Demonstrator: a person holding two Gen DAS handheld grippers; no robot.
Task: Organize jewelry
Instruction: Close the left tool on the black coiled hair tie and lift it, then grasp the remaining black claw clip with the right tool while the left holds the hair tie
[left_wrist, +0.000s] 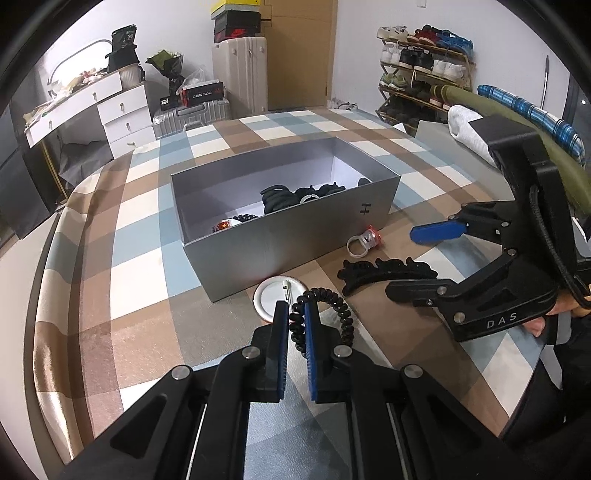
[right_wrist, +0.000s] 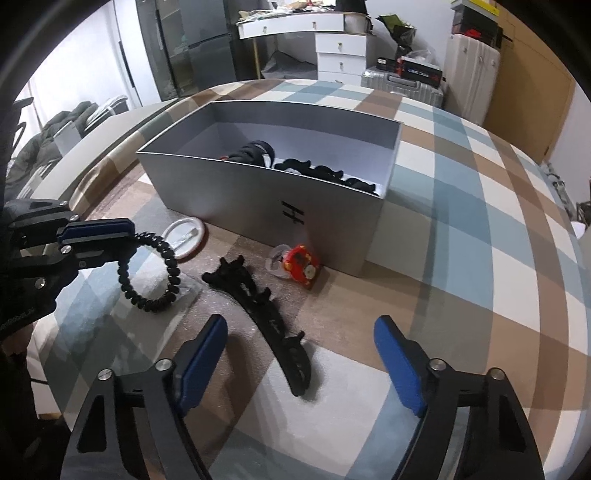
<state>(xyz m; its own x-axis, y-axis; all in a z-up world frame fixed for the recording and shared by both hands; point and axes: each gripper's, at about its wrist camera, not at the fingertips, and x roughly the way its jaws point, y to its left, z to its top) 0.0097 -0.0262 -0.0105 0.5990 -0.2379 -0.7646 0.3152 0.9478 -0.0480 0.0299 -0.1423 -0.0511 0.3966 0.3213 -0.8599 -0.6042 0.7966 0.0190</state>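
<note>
My left gripper (left_wrist: 296, 314) is shut on a black spiral hair tie (left_wrist: 341, 314), held just above the table; it also shows in the right wrist view (right_wrist: 155, 273). A grey open box (left_wrist: 280, 236) holds several black hair items and a red piece. In front of it lie a white round pin badge (left_wrist: 267, 295), a long black hair claw (right_wrist: 266, 306) and a red toy ring (right_wrist: 301, 266). My right gripper (right_wrist: 301, 339) is open and empty, hovering over the claw.
The checkered blue, brown and white cloth (left_wrist: 140, 266) covers the table. Suitcases, a white drawer desk (left_wrist: 110, 107) and a shoe rack (left_wrist: 424, 74) stand behind. A folded grey lid (left_wrist: 432, 133) lies at the far right.
</note>
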